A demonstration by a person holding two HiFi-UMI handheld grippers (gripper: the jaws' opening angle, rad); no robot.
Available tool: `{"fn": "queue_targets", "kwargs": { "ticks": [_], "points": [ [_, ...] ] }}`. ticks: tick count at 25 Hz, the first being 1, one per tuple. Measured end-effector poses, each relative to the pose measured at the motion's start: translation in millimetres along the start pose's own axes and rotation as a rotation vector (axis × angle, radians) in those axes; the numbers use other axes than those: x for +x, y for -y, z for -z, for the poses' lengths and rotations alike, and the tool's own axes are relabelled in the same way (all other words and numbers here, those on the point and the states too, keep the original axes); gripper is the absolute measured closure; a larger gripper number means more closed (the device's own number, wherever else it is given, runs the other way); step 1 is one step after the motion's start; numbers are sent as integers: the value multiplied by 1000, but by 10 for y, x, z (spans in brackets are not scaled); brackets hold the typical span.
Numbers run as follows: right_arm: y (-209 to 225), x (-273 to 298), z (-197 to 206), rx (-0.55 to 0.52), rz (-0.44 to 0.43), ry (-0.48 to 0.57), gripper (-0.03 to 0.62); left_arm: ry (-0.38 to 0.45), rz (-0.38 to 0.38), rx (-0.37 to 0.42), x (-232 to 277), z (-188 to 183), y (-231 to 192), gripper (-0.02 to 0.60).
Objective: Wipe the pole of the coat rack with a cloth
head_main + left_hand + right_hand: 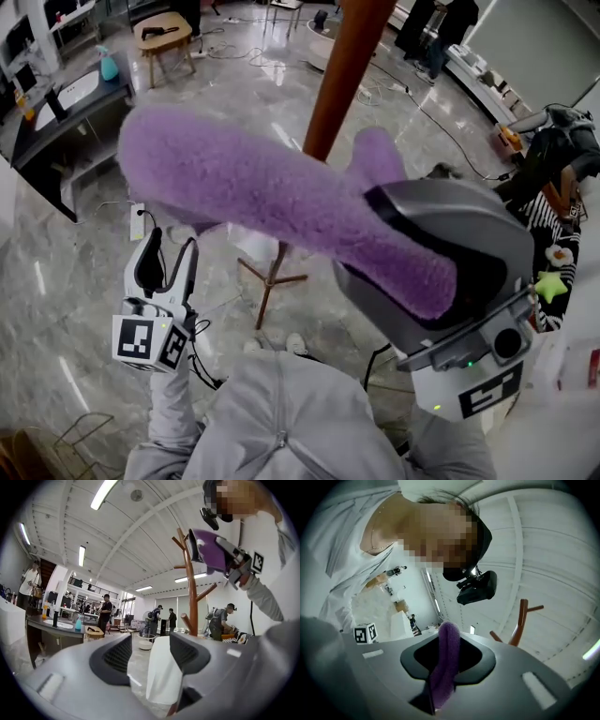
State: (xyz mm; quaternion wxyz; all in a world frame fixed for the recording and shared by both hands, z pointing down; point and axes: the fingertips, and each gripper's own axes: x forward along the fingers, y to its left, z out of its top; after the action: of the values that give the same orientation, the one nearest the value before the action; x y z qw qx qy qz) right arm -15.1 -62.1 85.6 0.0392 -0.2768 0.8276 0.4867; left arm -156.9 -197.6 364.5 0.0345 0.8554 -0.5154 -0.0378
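**Unsteadied rack, cloth held by one end**

Low and to the left of the reddish-brown wooden pole (343, 75) of the coat rack, the left gripper (171, 246) is held with its jaws spread. A white sheet-like thing (161, 677) is seen in the gap. It is judged to lie farther off, near the pole's foot, and not to be pinched. The pole is therefore steadied by nothing. As it stands on thin splayed legs (269, 286), it could be rocked or tipped by a hard sideways stroke.

Across the front of the pole, the long purple fluffy cloth (253, 197) is stretched; whether the wood is touched cannot be told. Because only one end is pinched, the free end could be folded back, or snagged on the upturned wooden pegs (178, 542) and dragged from the grip.

To the right of the pole, the right gripper (405, 255) is clamped on that cloth. If it is pressed in too close, the wood could be struck by the gripper's grey body rather than wiped.
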Motion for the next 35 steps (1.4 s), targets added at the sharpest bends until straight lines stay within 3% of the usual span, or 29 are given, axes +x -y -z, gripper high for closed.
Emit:
{"fn": "queue_targets", "kwargs": {
  "ticks": [3,6,12,18,25,31,35],
  "points": [
    [128,8,46,-116,-66,15,530,4,4,4,6,-2,55,310],
    [241,48,299,-199,-134,-54,530,5,-11,2,-7,-43,76,310],
    [179,-36,855,-243,-270,-169,530,0,-64,0,-75,-22,27,310],
    [77,-276,1232,-29,-294,-190,530,-12,-92,5,-91,38,35,310],
    [149,-423,1285,268,-290,-124,530,-30,-88,12,-12,51,106,310],
    [82,-545,1138,419,-373,-70,531,-36,-62,16,84,58,216,310],
    [58,-642,989,449,-397,-43,531,-35,-51,20,107,53,262,310]
  ]
}}
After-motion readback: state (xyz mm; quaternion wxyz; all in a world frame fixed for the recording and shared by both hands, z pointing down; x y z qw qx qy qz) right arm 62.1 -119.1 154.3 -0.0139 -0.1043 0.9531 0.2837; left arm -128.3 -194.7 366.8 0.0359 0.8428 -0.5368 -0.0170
